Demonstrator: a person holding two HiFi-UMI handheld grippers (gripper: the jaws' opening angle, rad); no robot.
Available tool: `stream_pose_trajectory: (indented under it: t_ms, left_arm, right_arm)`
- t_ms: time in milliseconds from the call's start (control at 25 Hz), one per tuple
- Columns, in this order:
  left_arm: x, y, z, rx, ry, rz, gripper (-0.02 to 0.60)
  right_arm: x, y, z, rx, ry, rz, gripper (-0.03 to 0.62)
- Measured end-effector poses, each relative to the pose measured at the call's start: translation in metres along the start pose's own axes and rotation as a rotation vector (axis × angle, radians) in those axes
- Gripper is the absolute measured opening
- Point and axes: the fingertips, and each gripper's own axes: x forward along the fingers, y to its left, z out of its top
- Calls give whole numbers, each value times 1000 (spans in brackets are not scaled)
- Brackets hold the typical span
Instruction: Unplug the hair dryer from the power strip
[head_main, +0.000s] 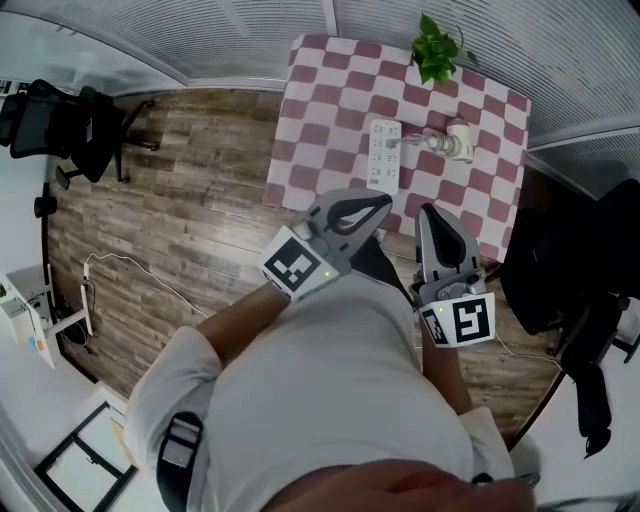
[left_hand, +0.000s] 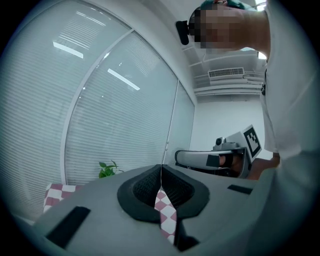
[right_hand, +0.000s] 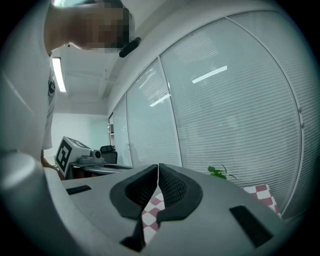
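Now, left claw (left_hand: 161, 172) held level in front of me, pads meeting at tips, nothing between. Right claw (right_hand: 158, 172) same: closed tight, empty, level beside left. Both short of bench (head_main: 330, 110) with checkered cloth. Strip (head_main: 384, 155) lies lengthwise on bench, ahead of left claw, well apart from it. Dryer (head_main: 452, 141) lies just right of strip, ahead of right claw, well apart too. Plant (head_main: 436, 48) at bench's far edge. I can't make out plug, too small.

Open cloth (head_main: 315, 130) lies at nine o'clock of the power strip (head_main: 384, 155); hair dryer (head_main: 455, 141) at three; plant (head_main: 436, 48) at one.
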Motion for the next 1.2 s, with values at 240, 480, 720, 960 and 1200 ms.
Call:
stream_pose_trajectory:
  t_ms: [240, 480, 720, 960, 1200]
  left_arm:
    - [37, 7, 3, 20, 11, 12, 31]
    - [65, 12, 8, 18, 9, 45, 31]
    - [88, 15, 10, 25, -2, 57, 31]
    - [98, 21, 9, 33, -5, 62, 31]
    - [92, 34, 8, 30, 0, 68, 31]
  right_arm:
    - [6, -39, 4, 4, 1, 17, 32]
    - [9, -66, 8, 4, -2, 44, 32]
    - [13, -90, 7, -1, 7, 55, 32]
    - [18, -100, 5, -5, 14, 61, 32]
    - [32, -92, 5, -24, 24, 73, 32]
